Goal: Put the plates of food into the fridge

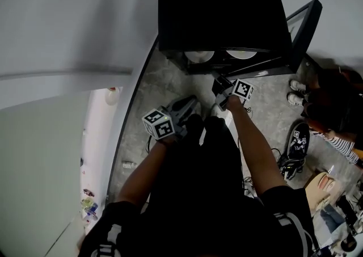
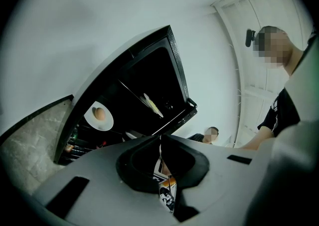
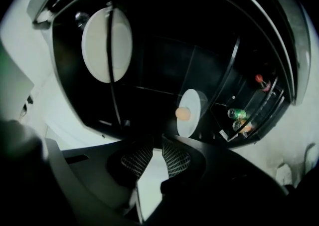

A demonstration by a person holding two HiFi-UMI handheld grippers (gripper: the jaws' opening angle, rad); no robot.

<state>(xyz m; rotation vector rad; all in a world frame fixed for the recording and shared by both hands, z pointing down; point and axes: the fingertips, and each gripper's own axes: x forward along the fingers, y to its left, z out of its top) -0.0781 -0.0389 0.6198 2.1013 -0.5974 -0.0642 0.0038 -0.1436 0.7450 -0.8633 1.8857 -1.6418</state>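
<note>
Fridge (image 1: 221,6): black, standing on the floor (image 1: 170,88), door (image 1: 303,26) swung open
Plates: two, both inside the fridge, side by side in the head view
First plate (image 3: 193,115): carries a round orange-brown piece of food
Second plate (image 3: 105,45): white, deeper in the dark interior
Door shelf: cans (image 3: 238,114) stand in it
Left tongs (image 2: 160,142): jaws closed together, nothing held, in front of the fridge
Right tongs (image 3: 156,145): narrow gap, empty, aimed into the open front, apart from both plates
</note>
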